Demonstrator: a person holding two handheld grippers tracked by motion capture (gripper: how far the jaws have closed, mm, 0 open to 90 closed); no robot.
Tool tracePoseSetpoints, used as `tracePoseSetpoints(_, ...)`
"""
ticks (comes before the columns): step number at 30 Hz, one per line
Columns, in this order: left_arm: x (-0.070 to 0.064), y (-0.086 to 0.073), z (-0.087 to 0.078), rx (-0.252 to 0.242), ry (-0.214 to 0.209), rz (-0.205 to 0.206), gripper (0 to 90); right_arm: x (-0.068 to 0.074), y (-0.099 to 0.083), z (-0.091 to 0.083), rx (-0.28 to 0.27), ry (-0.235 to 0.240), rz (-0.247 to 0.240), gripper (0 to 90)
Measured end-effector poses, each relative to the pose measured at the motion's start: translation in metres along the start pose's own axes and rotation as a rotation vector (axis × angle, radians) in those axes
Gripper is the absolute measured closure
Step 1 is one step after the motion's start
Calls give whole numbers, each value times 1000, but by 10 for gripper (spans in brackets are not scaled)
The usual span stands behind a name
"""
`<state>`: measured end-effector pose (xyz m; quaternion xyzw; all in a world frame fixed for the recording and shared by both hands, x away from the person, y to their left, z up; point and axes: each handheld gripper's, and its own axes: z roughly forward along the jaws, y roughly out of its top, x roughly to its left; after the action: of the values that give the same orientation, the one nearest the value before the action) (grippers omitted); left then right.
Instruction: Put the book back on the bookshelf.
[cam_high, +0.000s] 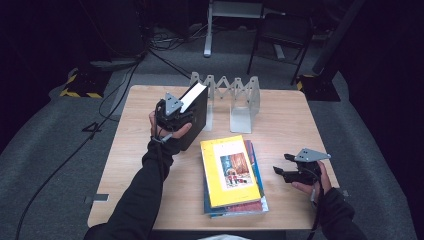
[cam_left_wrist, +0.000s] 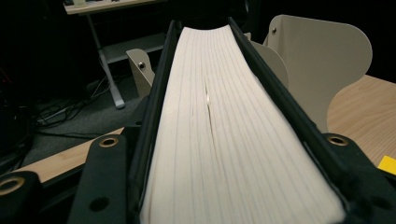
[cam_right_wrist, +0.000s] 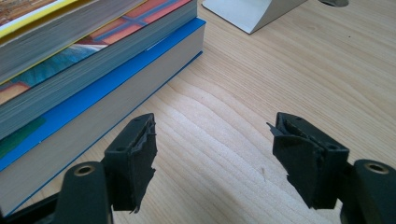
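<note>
Clearly one black book (cam_high: 194, 117) clamped, three stacked books (cam_high: 232, 172) flat.

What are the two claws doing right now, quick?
Left claw: shut on the black book, held up near the book rack.
Right claw: open, holding nothing, beside the book pile.

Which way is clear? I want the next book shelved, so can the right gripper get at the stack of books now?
Probably yes: the right gripper is open, and bare table lies between it and the stack of books.
</note>
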<state>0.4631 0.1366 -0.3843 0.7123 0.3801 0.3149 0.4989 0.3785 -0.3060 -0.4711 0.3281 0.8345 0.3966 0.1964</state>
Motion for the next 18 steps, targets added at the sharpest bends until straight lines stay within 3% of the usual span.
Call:
tracePoseSetpoints(8,5,10,5,57,-21,-9,478,1,0,1,7,5,-1,316)
tracePoseSetpoints(14,6,15,11,40,-3,-38,511,0,0,1,9,0,2,320)
tracePoseSetpoints(18,5,29,23,47,15,-49,520,-2,-1,1,8,2,8,322)
